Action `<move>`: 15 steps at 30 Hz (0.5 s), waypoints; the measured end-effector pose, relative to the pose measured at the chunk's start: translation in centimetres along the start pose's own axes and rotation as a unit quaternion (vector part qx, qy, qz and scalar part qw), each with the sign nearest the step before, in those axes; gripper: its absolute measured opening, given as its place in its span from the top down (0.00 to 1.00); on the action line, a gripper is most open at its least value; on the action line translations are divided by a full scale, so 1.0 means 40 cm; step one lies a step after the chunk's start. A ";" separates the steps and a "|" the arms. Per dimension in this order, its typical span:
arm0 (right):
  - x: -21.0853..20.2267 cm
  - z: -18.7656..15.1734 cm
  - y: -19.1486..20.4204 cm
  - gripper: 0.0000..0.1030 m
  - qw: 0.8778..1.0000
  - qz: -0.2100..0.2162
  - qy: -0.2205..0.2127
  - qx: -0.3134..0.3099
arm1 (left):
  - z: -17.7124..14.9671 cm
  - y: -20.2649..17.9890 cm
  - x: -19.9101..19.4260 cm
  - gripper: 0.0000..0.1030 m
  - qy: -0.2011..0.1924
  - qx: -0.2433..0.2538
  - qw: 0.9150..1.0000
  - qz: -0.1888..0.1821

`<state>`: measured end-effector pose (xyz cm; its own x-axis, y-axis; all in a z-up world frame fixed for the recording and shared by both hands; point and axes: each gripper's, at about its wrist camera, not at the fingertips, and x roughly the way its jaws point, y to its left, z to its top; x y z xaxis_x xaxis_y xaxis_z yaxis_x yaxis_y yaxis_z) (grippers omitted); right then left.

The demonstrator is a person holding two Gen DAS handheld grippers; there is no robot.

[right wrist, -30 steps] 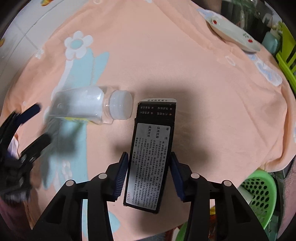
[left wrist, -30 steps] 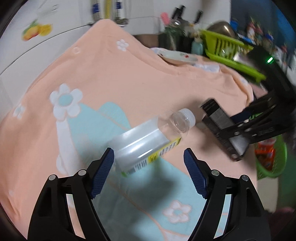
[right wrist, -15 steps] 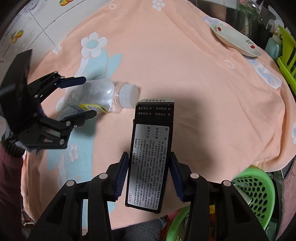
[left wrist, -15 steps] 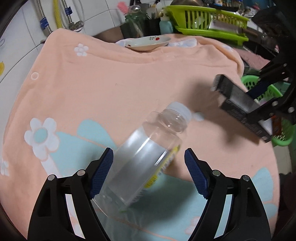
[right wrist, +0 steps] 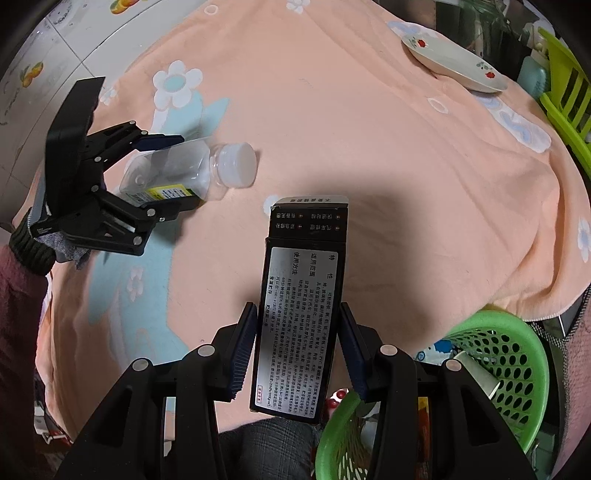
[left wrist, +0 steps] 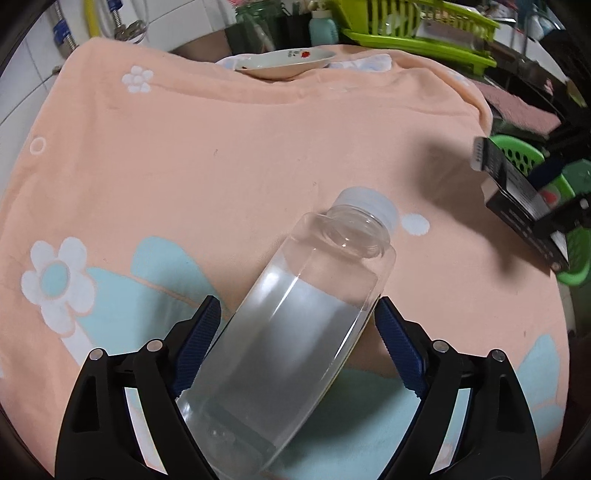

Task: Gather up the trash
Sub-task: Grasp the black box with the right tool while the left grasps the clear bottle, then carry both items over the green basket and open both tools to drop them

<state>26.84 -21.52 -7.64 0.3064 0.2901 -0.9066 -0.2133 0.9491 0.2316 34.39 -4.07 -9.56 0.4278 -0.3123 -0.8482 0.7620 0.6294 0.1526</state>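
Note:
A clear plastic bottle (left wrist: 314, 295) with a white cap lies on its side on the peach flowered towel (left wrist: 221, 155). My left gripper (left wrist: 295, 314) straddles the bottle's body, and its jaws are opening. The blue pads stand on either side of the bottle, with a gap showing at the left pad. The right wrist view shows the same bottle (right wrist: 173, 173) between the left gripper's fingers (right wrist: 159, 141). My right gripper (right wrist: 299, 354) is shut on a long black box (right wrist: 303, 295) with a printed label. It holds the box above the towel's near edge, beside a green basket (right wrist: 498, 354).
A white plate (left wrist: 288, 62) sits at the towel's far edge, with a green dish rack (left wrist: 424, 22) and bottles behind it. The green basket holds wrappers and sits below the table edge. A person's dark red sleeve (right wrist: 18, 295) is at the left.
The left gripper rolled and came down over the bottle, which now fills the space between its fingers. The right gripper carried the box towards the table edge, bringing more of the basket into view.

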 end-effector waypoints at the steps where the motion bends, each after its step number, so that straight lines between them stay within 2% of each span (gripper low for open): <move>1: 0.000 -0.002 -0.001 0.58 1.000 0.000 -0.001 0.001 | 0.001 -0.003 0.003 0.19 -0.002 -0.008 1.000 0.002; 6: -0.008 -0.016 -0.008 0.58 1.000 0.000 -0.007 0.006 | 0.008 -0.030 0.006 0.27 -0.004 -0.034 0.999 0.023; 8: -0.011 -0.021 -0.011 0.58 1.000 -0.002 -0.009 0.006 | 0.008 -0.047 -0.001 0.34 -0.002 -0.045 0.999 0.029; 11: -0.020 -0.037 -0.016 0.58 1.000 -0.003 -0.013 0.007 | 0.005 -0.071 -0.013 0.39 0.000 -0.064 0.997 0.036; 15: -0.036 -0.062 -0.011 0.58 1.000 -0.014 -0.022 -0.003 | -0.007 -0.090 -0.032 0.40 -0.004 -0.099 0.994 0.037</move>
<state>24.21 -22.67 -7.31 0.3536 0.2686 -0.8960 -0.2100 0.9562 0.2038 30.98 -5.74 -9.17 0.4840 -0.2647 -0.8340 0.6173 0.7789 0.1110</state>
